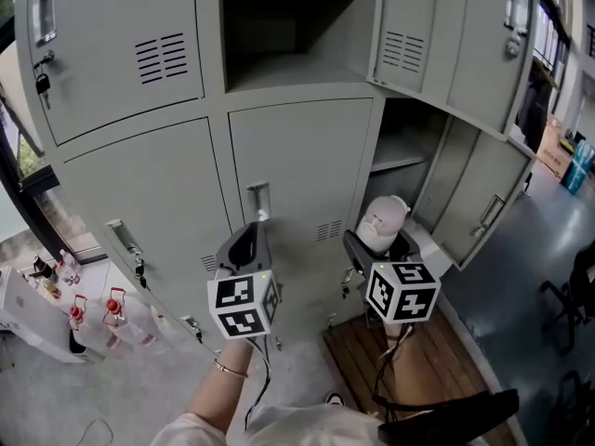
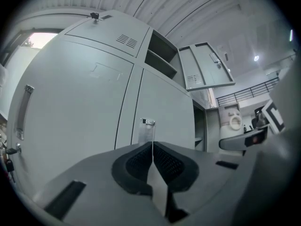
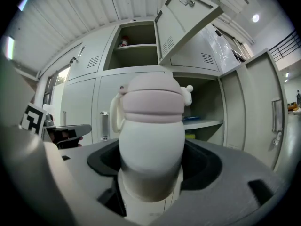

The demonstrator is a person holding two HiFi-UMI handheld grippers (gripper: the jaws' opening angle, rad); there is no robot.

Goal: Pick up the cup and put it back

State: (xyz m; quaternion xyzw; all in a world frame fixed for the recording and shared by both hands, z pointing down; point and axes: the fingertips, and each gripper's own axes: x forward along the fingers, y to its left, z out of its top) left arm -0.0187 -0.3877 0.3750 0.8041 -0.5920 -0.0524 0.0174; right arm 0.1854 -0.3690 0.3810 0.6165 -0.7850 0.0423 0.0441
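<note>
Showing white cup (image 3: 151, 140) w/ pink lid (image 3: 151, 103), upright.

Behind the right tongs (image 3: 151, 166), a locker shelf (image 3: 209, 123) has something blue (image 3: 195, 118) lying on it. Higher up, another shelf (image 3: 141, 48) holds one small thing (image 3: 123, 43). Under the tongs, wooden boards (image 1: 437, 360) lie on the floor (image 1: 521, 249).

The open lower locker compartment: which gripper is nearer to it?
Right. The right gripper, shut on the cup, is in front of the open lower compartment; the left gripper, shut and empty, faces the closed door to its left.
</note>
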